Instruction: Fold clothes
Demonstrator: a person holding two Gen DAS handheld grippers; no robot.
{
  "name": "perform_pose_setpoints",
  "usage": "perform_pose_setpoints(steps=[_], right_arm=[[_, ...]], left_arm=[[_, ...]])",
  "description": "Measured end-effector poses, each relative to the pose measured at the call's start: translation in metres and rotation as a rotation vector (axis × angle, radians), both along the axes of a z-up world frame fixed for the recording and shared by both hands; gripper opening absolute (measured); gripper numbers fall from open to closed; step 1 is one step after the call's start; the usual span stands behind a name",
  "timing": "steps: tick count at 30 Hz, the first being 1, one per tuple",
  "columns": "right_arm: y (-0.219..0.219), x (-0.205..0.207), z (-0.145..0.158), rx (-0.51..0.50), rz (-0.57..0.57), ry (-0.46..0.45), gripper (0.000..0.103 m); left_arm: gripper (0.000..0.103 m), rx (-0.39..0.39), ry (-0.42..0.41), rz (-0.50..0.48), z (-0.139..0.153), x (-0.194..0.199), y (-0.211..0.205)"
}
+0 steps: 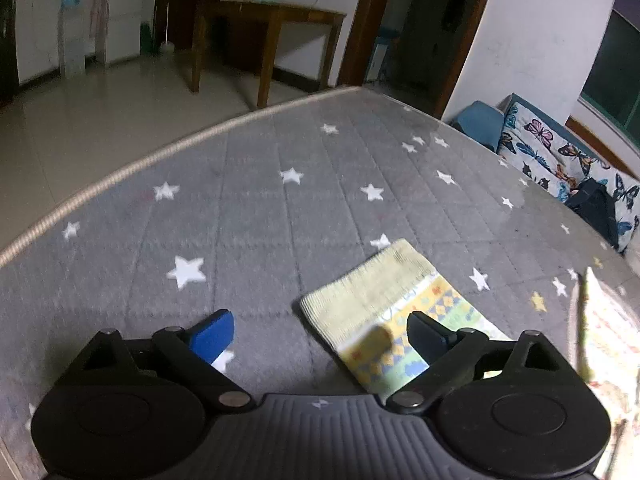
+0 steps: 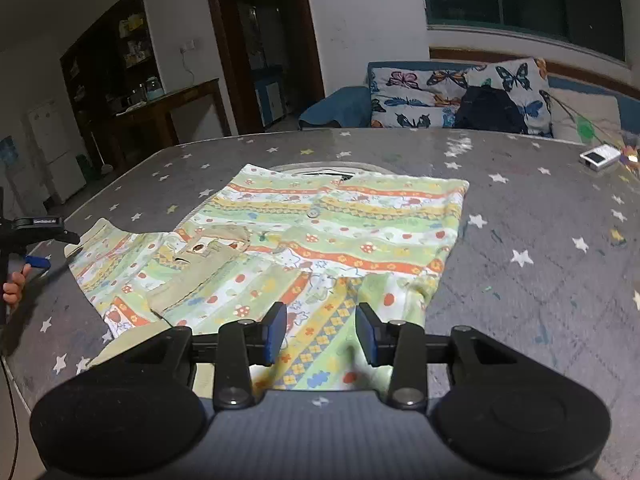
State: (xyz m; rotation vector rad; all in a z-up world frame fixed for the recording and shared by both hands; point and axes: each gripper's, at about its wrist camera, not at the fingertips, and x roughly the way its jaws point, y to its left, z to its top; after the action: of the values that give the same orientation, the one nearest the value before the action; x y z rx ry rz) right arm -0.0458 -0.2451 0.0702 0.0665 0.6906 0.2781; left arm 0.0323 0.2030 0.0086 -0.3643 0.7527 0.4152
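Gripping the sleeve cuff (image 1: 360, 300) squarely is advised; left gripper (image 1: 320, 336) gapes wide, right gripper (image 2: 321, 334) part-open, both empty.

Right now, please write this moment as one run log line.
left gripper: open, at sleeve cuff | right gripper: open, over shirt | shirt: flat on mattress

A home living room: a butterfly-print sofa (image 2: 460, 96), wooden table (image 1: 272, 20), tiled floor (image 1: 100, 120) and a star-patterned mattress (image 1: 280, 208).
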Motion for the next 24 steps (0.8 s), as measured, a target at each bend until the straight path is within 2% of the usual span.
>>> perform_pose_setpoints(steps=[2, 4, 5, 7, 8, 10, 11, 12, 13, 16, 24], right_arm=[[0.001, -0.001, 0.001, 0.004, 0.002, -0.004, 0.039], [0.001, -0.001, 0.002, 0.006, 0.002, -0.007, 0.039], [0.002, -0.002, 0.002, 0.008, 0.001, -0.007, 0.039], [0.002, -0.002, 0.001, 0.009, 0.000, -0.005, 0.039], [0.002, -0.003, 0.001, 0.010, 0.000, -0.004, 0.039], [0.001, -0.004, 0.000, 0.011, -0.002, -0.005, 0.039], [0.000, -0.004, 0.000, 0.013, -0.003, -0.006, 0.039], [0.000, -0.005, 0.000, 0.014, -0.005, -0.007, 0.039], [-0.001, -0.006, 0.001, 0.017, -0.009, -0.009, 0.039], [-0.004, -0.008, 0.001, 0.024, -0.017, -0.012, 0.039], [-0.007, -0.009, 0.001, 0.036, -0.026, -0.013, 0.039]], left_arm=[[0.091, 0.026, 0.002, -0.002, -0.001, 0.001, -0.002], [0.077, 0.054, 0.004, -0.008, -0.002, 0.004, -0.005], [0.074, 0.070, 0.006, -0.009, -0.002, 0.006, -0.006], [0.057, 0.075, 0.000, -0.020, -0.002, 0.008, -0.008], [0.053, 0.077, -0.004, -0.026, -0.002, 0.009, -0.008], [0.037, 0.061, -0.012, -0.045, -0.003, 0.014, -0.008], [0.032, 0.044, -0.020, -0.057, -0.003, 0.015, -0.008], [0.022, 0.012, -0.032, -0.072, -0.003, 0.015, -0.007], [0.018, -0.021, -0.041, -0.083, -0.003, 0.015, -0.007], [0.014, -0.119, -0.094, -0.112, -0.001, 0.009, -0.009], [0.013, -0.240, -0.224, -0.265, 0.028, -0.012, -0.048]])
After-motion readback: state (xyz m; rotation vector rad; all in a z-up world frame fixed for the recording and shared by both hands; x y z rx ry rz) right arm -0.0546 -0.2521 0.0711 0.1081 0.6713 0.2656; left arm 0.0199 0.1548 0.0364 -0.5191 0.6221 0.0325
